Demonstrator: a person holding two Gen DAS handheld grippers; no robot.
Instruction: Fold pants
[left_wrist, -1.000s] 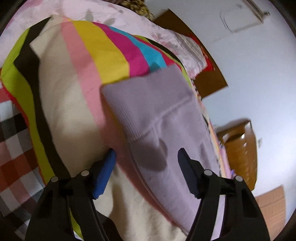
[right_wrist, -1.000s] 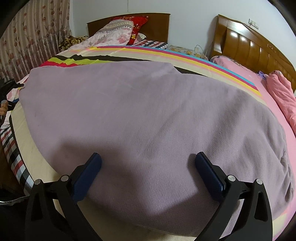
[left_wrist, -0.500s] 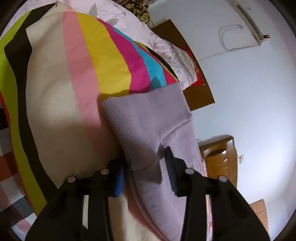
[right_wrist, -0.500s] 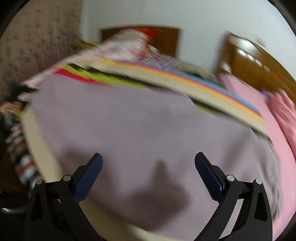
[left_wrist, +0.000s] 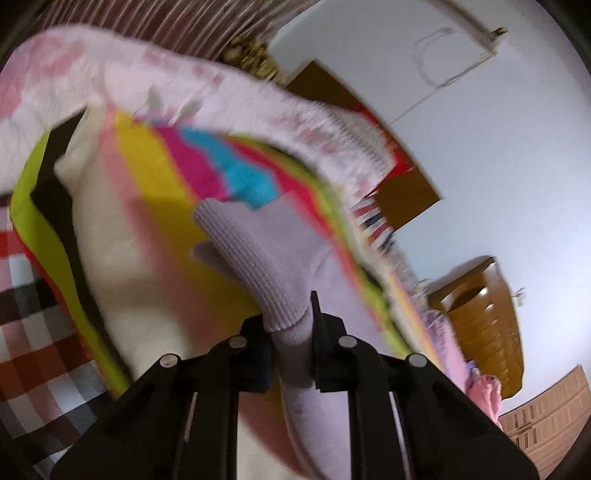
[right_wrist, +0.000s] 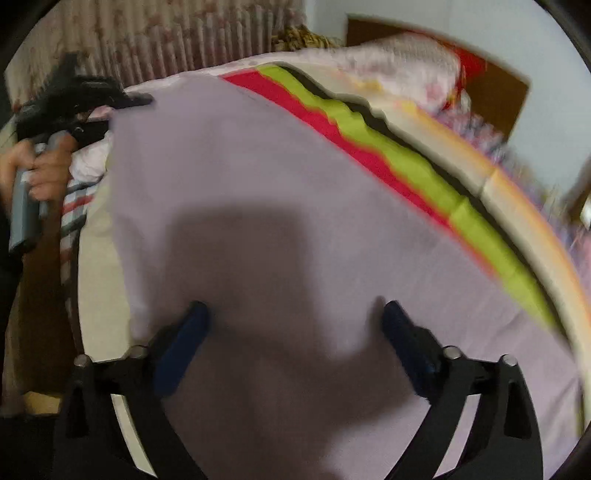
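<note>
The lilac knit pants lie spread on a bed with a striped cover. In the left wrist view my left gripper is shut on the ribbed edge of the pants and holds it lifted off the cover. In the right wrist view my right gripper is open, its blue pads just above the flat lilac cloth, casting a shadow on it. The left gripper and the hand holding it show at the far left of that view.
The striped cover has cream, pink, yellow, magenta and blue bands. Floral pillows and a wooden headboard are at the far end. A second wooden headboard stands to the right. A curtain hangs behind.
My left gripper closed on the ribbed edge of the pants and lifted it. My right gripper swung left and lower over the pants, staying open.
</note>
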